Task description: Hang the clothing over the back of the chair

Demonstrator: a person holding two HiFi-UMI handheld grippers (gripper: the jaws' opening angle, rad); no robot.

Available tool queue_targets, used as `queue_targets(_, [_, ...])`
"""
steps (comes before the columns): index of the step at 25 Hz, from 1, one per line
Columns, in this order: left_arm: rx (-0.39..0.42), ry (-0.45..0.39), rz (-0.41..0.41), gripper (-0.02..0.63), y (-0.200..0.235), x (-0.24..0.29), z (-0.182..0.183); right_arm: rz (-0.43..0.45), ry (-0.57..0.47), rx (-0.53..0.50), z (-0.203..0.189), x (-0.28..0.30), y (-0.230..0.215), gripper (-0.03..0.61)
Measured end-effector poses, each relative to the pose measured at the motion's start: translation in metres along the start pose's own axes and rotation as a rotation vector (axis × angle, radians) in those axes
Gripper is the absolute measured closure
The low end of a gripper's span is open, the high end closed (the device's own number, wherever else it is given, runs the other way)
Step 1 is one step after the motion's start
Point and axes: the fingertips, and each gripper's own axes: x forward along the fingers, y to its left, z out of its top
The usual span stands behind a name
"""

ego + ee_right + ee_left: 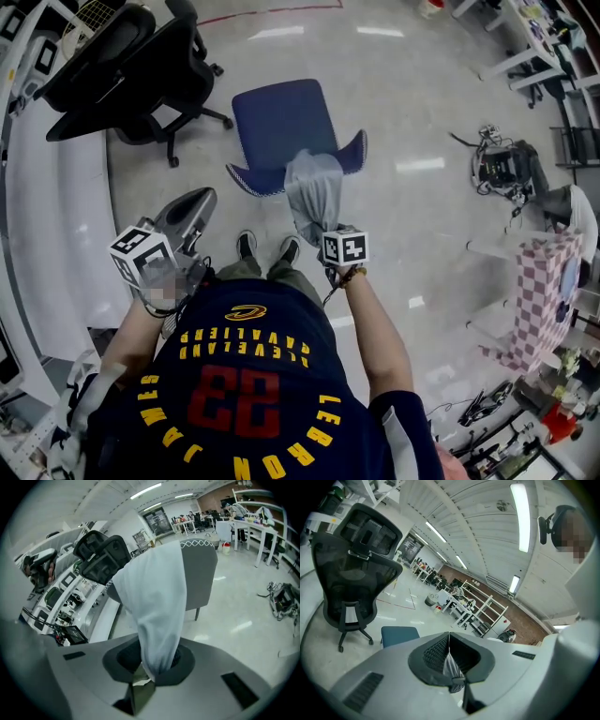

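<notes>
While the right tool [157,667] is clenched on the lower end of the pale grey garment [314,187], the cloth already lies over the back of the blue chair [281,122], just above the middle of the head view. At lower left, the left tool [449,638] is pinched together, well apart from the garment, holding nothing I can make out. By my reckoning, what remains is to let go and see that it hangs without slipping.

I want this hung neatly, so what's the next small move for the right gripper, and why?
Probably open the right gripper to let go. The grey garment already drapes over the blue chair's backrest, and its near end is pinched between those jaws, so releasing should leave it hanging.
</notes>
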Motion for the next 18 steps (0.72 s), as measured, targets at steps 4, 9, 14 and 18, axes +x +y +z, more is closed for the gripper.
queue_targets(4, [-0.004, 0.004, 0.004, 0.609, 0.001, -0.001, -0.001, -0.037, -0.016, -0.008, 0.004, 0.003, -0.005, 0.505])
queue_targets(9, [-0.010, 0.006, 0.000, 0.609, 0.001, -0.001, -0.004, -0.078, -0.049, 0.011, 0.005, -0.003, -0.010, 0.399])
queue_targets(14, [-0.008, 0.007, -0.008, 0.609, -0.003, 0.002, -0.003, -0.083, -0.072, 0.017, 0.009, -0.011, -0.010, 0.387])
queue_targets(18, [-0.004, 0.011, -0.023, 0.609, -0.005, 0.004, -0.003, -0.074, -0.108, 0.035, 0.014, -0.018, -0.006, 0.387])
